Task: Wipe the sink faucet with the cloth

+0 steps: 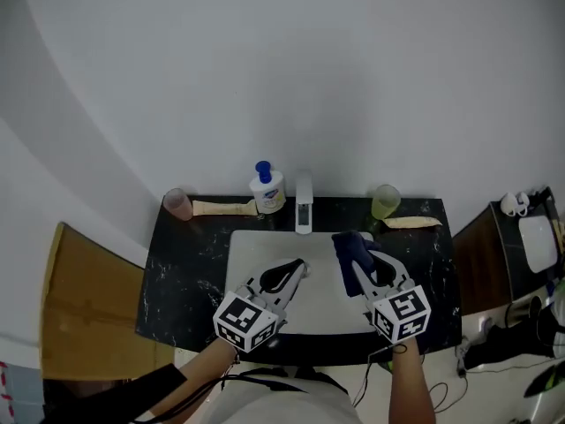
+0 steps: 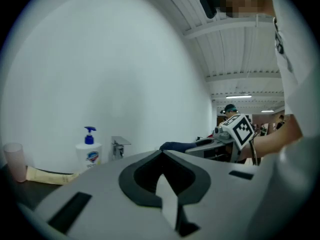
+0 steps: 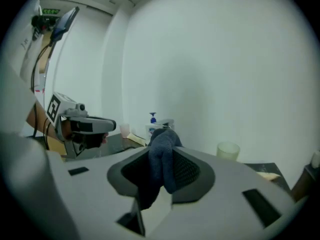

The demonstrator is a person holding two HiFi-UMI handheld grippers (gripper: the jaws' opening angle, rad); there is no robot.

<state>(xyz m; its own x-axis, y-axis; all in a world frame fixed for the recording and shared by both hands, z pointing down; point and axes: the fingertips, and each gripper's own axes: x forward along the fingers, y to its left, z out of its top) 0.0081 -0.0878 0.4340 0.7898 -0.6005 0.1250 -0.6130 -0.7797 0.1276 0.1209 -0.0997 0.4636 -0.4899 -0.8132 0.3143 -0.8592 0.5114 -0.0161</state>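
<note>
The chrome faucet point(image 1: 304, 203) stands at the back of the white sink point(image 1: 243, 256), set in a black marble counter point(image 1: 177, 276). My right gripper point(image 1: 356, 256) is over the sink's right side, shut on a dark blue cloth point(image 1: 347, 241) that bunches at its tips, in front of and right of the faucet. The right gripper view shows the cloth point(image 3: 164, 164) pinched between the jaws and hanging down. My left gripper point(image 1: 296, 269) hovers over the sink's middle, shut on nothing, its tips meeting point(image 2: 162, 153). The faucet point(image 2: 118, 146) sits ahead of it, to the left.
A soap pump bottle point(image 1: 267, 189) stands left of the faucet, with a pink cup point(image 1: 177, 204) and a beige strip point(image 1: 221, 208) further left. A green cup point(image 1: 385, 201) and another beige strip point(image 1: 410, 223) lie at the right. A cardboard box point(image 1: 79, 316) is left, a dark cabinet point(image 1: 494, 254) right.
</note>
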